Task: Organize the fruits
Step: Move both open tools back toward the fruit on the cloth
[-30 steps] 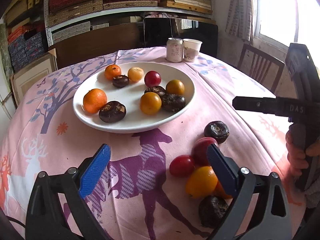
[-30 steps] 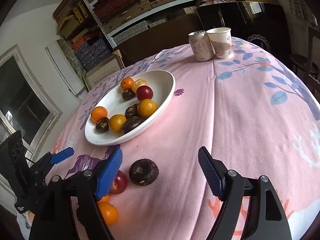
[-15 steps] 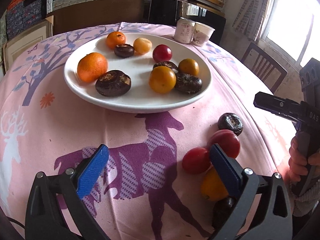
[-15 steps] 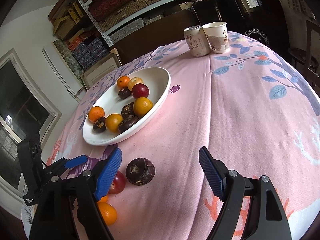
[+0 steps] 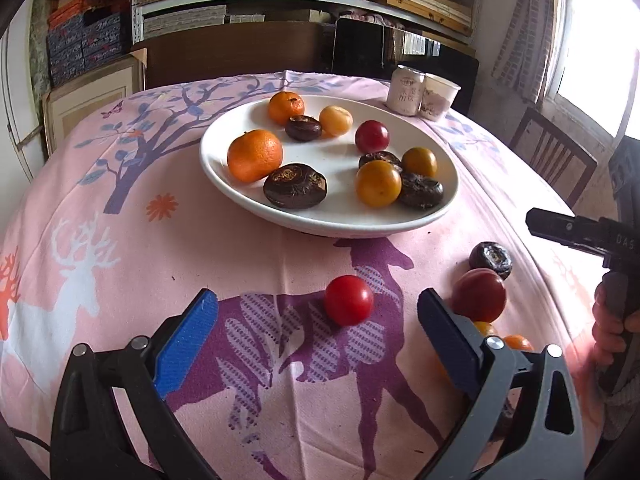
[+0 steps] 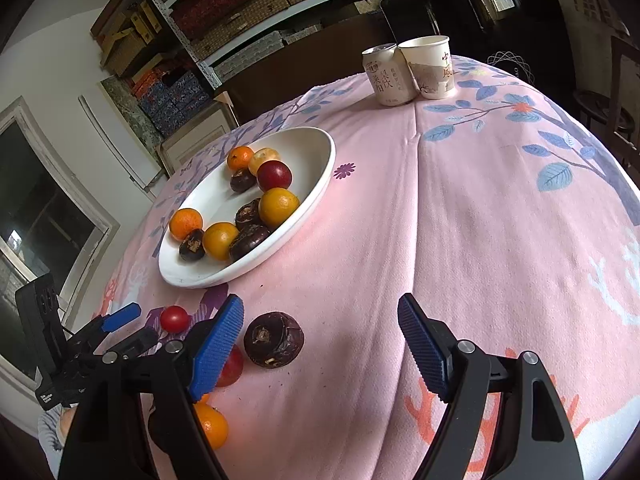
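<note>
A white plate [image 5: 224, 176] [image 6: 320, 168] holds several oranges, dark water chestnuts and a red fruit. On the pink cloth lie a small red tomato [image 5: 348, 300] [image 6: 174, 318], a darker red fruit [image 5: 479, 295], a dark chestnut [image 5: 490, 258] [image 6: 274, 338] and oranges [image 6: 211, 425] partly hidden. My left gripper [image 5: 318, 340] is open and empty, with the small tomato just ahead between its fingers. My right gripper [image 6: 320, 344] is open and empty, the chestnut just inside its left finger.
A drink can [image 5: 407, 89] [image 6: 386, 76] and paper cup [image 5: 439, 95] [image 6: 430, 65] stand at the table's far side. A wooden chair [image 5: 552, 156] is at the right. Shelves and boxes line the back wall.
My left gripper has swung right and forward, so the small red tomato now sits centred between its fingers. My right gripper has barely moved.
</note>
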A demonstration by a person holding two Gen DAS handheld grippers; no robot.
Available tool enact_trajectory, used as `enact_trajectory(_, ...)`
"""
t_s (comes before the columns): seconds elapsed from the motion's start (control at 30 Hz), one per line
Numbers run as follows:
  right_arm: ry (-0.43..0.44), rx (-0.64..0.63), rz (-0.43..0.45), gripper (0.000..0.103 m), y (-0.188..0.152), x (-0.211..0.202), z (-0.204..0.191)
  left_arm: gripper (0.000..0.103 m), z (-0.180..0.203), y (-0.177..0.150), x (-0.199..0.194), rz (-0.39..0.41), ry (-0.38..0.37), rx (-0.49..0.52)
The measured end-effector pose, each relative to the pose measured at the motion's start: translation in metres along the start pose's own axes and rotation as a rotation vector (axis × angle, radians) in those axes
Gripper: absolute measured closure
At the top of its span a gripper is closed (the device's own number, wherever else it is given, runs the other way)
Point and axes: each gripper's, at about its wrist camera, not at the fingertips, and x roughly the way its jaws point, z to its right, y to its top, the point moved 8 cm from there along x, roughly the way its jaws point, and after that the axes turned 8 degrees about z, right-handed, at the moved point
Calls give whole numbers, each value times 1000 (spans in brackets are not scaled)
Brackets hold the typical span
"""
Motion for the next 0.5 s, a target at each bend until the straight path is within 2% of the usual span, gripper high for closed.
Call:
enact_trajectory(0.2, -7, -15, -9, 23, -2, 2, -2, 6, 15, 2, 3, 10, 6, 96)
enact_trajectory(0.27, -8, -17, -10, 23, -2, 2, -2, 19, 21, 1, 7, 0, 1, 131)
enact_trajectory(0.33, -9, -22, -14, 23, -3, 3, -2, 46, 29, -5, 13, -39, -30, 157)
enact_trajectory(0.4, -9, -27, -17, 23, -4, 3, -3, 48, 34, -10, 14, -64, -59, 164)
enact_trajectory(0.5, -9, -28, -19, 23, -5, 3, -3, 48, 34, -9, 11, -49, -67, 157)
